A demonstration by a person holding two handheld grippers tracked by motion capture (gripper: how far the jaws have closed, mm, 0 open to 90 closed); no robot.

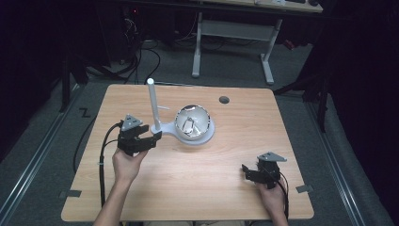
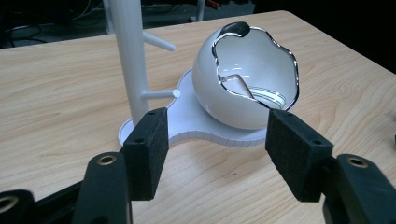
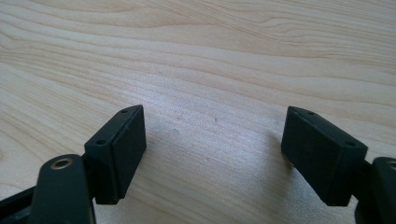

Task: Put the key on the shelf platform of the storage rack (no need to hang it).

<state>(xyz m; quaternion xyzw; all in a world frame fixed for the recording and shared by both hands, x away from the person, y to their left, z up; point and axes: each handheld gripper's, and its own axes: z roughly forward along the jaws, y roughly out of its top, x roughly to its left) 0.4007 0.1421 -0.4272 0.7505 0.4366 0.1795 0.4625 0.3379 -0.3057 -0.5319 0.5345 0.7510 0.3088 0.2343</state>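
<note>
My left gripper (image 1: 151, 136) at the stand, fingers parted.

The white stand (image 2: 205, 133) with its pole and shiny bowl (image 2: 247, 79) sits near the surface's (image 1: 188, 179) far middle; I see its base edge just beyond my left fingers (image 2: 149, 144), nothing gripped. My right gripper (image 1: 247, 170) rests wide open near the right near corner.

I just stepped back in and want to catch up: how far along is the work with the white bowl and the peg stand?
Nothing looks done yet: the white bowl sits tilted on the base of the white stand, untouched. In hand: the left gripper is open, jaws close to the stand's base and the bowl, gripping nothing. The right gripper rests open over bare table. Gripping and moving the bowl looks to be what is left.
</note>
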